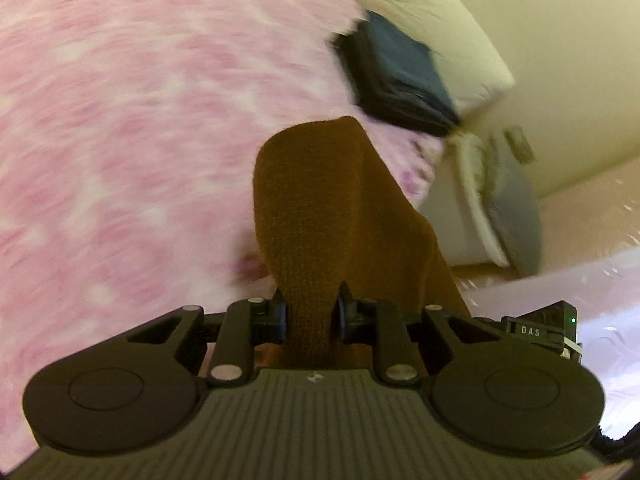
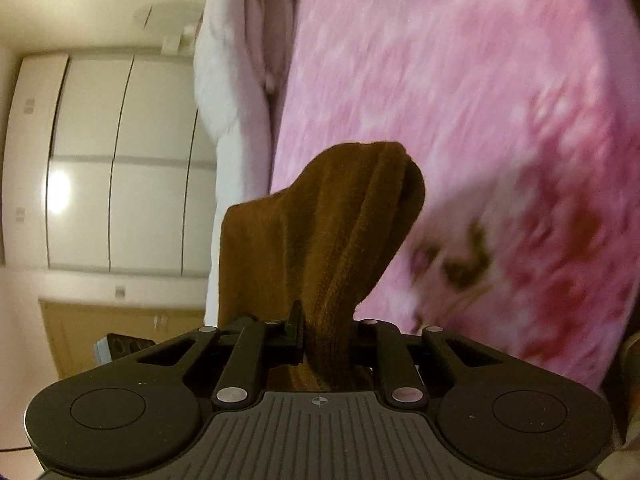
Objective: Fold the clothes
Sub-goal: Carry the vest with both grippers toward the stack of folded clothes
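A brown fleecy garment hangs lifted above a pink patterned bedspread. My left gripper is shut on a bunched edge of it, and the cloth rises in a fold ahead of the fingers. In the right wrist view the same brown garment stands up in a ridged fold, with my right gripper shut on another part of it. Both views are blurred over the bedspread. How much of the garment hangs below is hidden.
A dark folded pile of clothes lies at the far edge of the bed beside a pale pillow. A grey cushion sits off the bed's corner. White wardrobe doors and a white duvet edge border the bed.
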The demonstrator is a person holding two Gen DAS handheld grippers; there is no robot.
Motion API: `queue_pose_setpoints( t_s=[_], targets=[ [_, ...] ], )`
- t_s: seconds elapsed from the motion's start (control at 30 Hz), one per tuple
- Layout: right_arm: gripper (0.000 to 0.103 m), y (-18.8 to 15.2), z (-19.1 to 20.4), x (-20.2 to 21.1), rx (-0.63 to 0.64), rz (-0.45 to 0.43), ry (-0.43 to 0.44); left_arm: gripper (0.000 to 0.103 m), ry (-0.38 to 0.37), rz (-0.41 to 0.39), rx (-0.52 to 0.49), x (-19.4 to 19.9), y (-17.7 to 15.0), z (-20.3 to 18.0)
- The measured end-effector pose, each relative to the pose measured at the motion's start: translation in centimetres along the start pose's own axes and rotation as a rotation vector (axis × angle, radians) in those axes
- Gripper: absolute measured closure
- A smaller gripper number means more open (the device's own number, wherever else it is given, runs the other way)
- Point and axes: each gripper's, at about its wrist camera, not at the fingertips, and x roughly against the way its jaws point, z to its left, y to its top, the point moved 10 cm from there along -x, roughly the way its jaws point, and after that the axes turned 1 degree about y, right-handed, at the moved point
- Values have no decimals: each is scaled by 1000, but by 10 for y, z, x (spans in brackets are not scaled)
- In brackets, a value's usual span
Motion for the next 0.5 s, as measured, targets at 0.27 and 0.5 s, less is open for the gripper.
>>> queue_pose_setpoints(
  t_s=[0.27, 0.5],
  targets=[
    [89, 103, 18, 74, 33, -100, -33, 86, -72, -15, -15, -66, 60, -105],
    [89, 188, 29, 104, 29, -157, -19, 86, -93, -48, -69, -109, 124, -172]
  ],
)
